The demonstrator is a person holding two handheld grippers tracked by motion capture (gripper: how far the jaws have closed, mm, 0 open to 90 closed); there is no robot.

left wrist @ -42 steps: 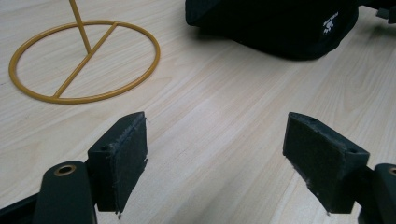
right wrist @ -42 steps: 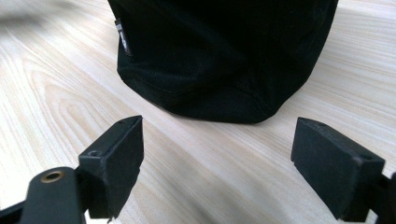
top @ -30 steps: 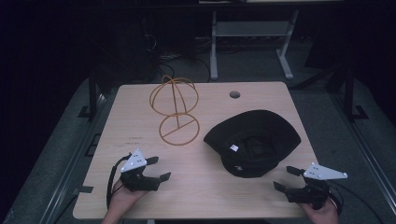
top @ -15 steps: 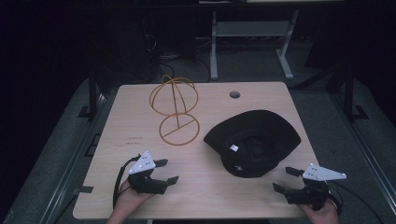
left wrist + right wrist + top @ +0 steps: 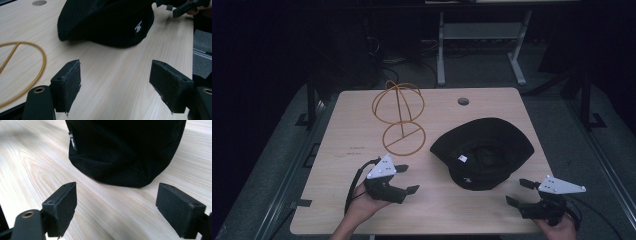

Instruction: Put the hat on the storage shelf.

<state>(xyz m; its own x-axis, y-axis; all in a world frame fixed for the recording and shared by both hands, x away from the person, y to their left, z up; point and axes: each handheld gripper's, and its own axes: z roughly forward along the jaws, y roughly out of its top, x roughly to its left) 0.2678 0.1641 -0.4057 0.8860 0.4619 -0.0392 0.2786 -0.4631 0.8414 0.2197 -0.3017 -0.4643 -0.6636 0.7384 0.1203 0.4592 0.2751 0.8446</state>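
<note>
Hat (image 5: 484,150) handling is at the approach stage, with no contact made. Left gripper (image 5: 404,179), jaws spread wide and empty, has travelled since the two earlier high-view pictures from the counter's near-left edge toward the middle, and now sits below the base ring of the wire stand (image 5: 401,117), aimed rightward at the hat. Its own view confirms this: between its parted pads lies bare wood, and the hat's near edge with a small white label sits beyond them, well short of the jaws. Right gripper (image 5: 521,192) has held its place at the near-right corner across all three pictures; its jaws are likewise released and empty, pointing at the hat's folded lower edge, which its own view shows close ahead but not touching.

The black hat lies on the right half of the counter (image 5: 337,200), inside upward in the high view, apart from the gold wire stand at the rear left.

Judgement: the left gripper's advance indicates a two-sided pick-up of the hat is being set up, probably for placing on the stand. Both jaws must close the remaining gap before any grasp.
</note>
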